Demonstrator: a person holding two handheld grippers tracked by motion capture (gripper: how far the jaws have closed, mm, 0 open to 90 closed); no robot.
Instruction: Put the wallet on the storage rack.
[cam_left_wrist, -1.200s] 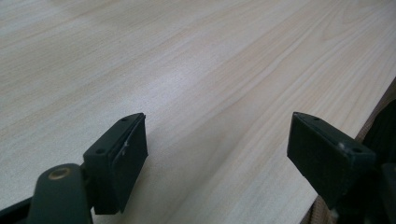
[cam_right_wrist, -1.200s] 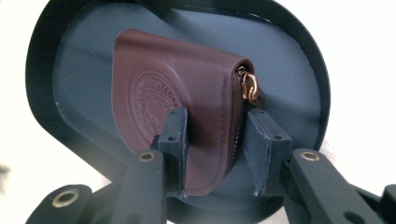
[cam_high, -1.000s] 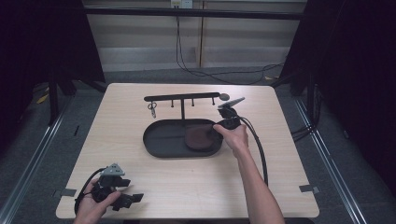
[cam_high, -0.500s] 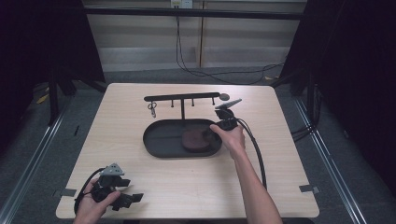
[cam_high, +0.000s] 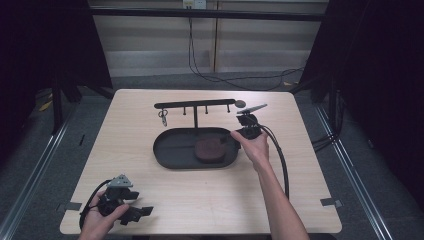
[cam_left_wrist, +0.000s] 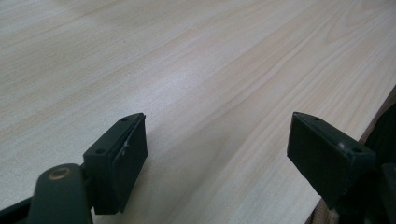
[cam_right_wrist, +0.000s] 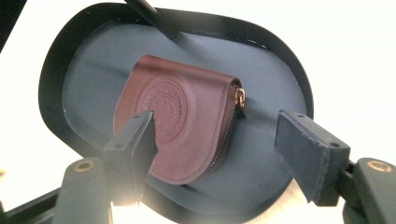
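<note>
A black oval tray (cam_high: 172, 150) lies mid-table with a brown leather coin pouch (cam_high: 209, 149) flat in its right half. A hand holds my right gripper (cam_high: 239, 136) at the tray's right end. In the right gripper view its jaws (cam_right_wrist: 215, 144) have just been opening and stand wide. The embossed pouch (cam_right_wrist: 187, 107) lies on the tray floor (cam_right_wrist: 275, 74) just beyond them, pressed by neither pad. My left gripper (cam_high: 139, 204) rests in a hand at the table's front left corner. It is open (cam_left_wrist: 217, 154) over bare wood, nothing between its pads.
A black hook rack (cam_high: 195, 106) stands behind the tray, with keys (cam_high: 163, 116) hanging near its left end. The right gripper's cable (cam_high: 280, 155) trails along the forearm toward the front edge. Light wood table (cam_high: 200, 200) lies open between tray and front edge.
The right hand has shifted slightly at the tray's right end. The pouch lies where it was. The left hand and its gripper have stayed still.
</note>
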